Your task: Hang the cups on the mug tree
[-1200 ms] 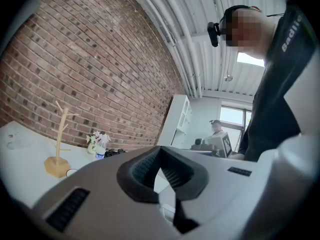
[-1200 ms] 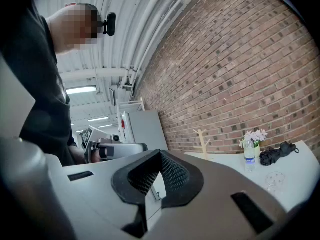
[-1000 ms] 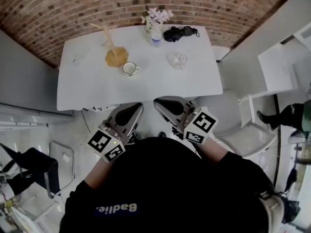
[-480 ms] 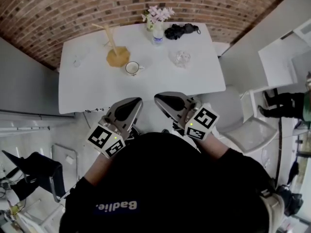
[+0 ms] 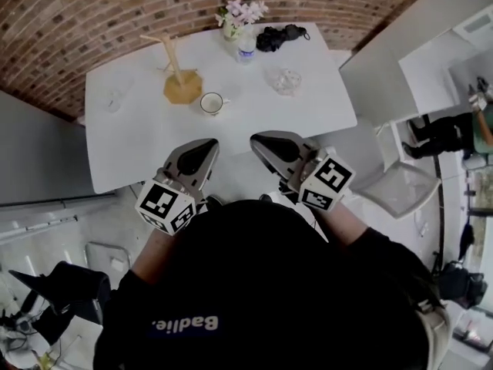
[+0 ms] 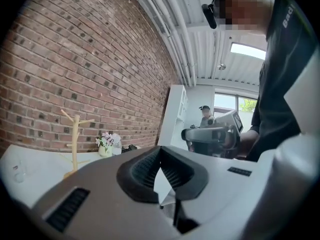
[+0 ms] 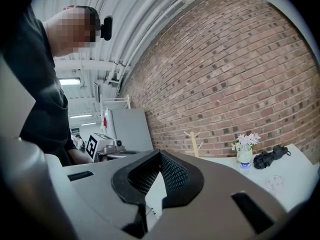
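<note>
In the head view a white table (image 5: 154, 141) stands against a brick wall (image 5: 92, 14). Near the table's far left part is the wooden mug tree (image 5: 179, 75). A white cup (image 5: 211, 103) stands upright on the tabletop just beside the tree's base, on the side nearer the person, handle to the right. A clear glass (image 5: 114, 99) sits well to the left of the tree and another glass (image 5: 286, 82) sits to the right of the cup. At the far edge are a vase of flowers (image 5: 235, 18), a small bottle (image 5: 246, 46) and a black bundle (image 5: 279, 37). The left gripper (image 5: 209, 143) and the right gripper (image 5: 255, 139) are held side by side at the table's near edge, both pointing toward the table and well apart from the cup. In the left gripper view the left gripper's (image 6: 160, 154) jaws are pressed together at the tips with nothing between them. The mug tree (image 6: 75, 139) rises above the left jaw, with the flowers (image 6: 106, 141) to its right. In the right gripper view the right gripper's (image 7: 160, 154) jaws are likewise closed and empty. The mug tree (image 7: 194, 143) stands beyond them, and the flowers (image 7: 246, 146) and the bundle (image 7: 267, 157) are farther right on the table.
</note>
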The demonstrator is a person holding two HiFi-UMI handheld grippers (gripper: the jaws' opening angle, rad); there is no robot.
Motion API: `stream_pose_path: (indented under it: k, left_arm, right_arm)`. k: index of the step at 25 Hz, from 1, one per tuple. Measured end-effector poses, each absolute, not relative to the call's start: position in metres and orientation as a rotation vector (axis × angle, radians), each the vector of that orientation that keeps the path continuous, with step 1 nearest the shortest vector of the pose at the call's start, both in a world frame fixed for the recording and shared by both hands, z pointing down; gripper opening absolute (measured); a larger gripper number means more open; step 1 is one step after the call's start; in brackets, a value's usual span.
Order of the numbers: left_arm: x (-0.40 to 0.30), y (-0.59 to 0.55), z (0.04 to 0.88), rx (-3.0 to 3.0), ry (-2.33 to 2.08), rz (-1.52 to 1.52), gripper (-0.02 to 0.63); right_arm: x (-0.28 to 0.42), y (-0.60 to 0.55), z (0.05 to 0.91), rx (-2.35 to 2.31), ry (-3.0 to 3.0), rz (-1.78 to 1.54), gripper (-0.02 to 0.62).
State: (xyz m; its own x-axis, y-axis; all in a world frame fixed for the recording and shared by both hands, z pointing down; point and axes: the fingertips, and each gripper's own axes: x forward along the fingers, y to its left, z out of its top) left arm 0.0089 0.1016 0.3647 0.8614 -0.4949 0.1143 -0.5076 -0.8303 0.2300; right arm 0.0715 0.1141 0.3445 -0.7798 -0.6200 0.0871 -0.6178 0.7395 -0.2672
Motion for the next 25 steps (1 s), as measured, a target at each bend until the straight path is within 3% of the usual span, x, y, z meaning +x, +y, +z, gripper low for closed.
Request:
stream_pose_path:
  k: [16, 25]
  left_arm:
    - [0.025, 0.053, 0.425, 2.842, -0.665, 0.414, 0.005]
    - [0.054, 0.009, 0.477, 2.780, -0.710, 0.715, 0.080]
  right_arm:
    - [0.117, 0.077, 0.350, -1.255, 2.816, -0.456, 0.028]
    - [0.152, 0.023, 0.359, -1.108, 2.859, -0.501, 0.028]
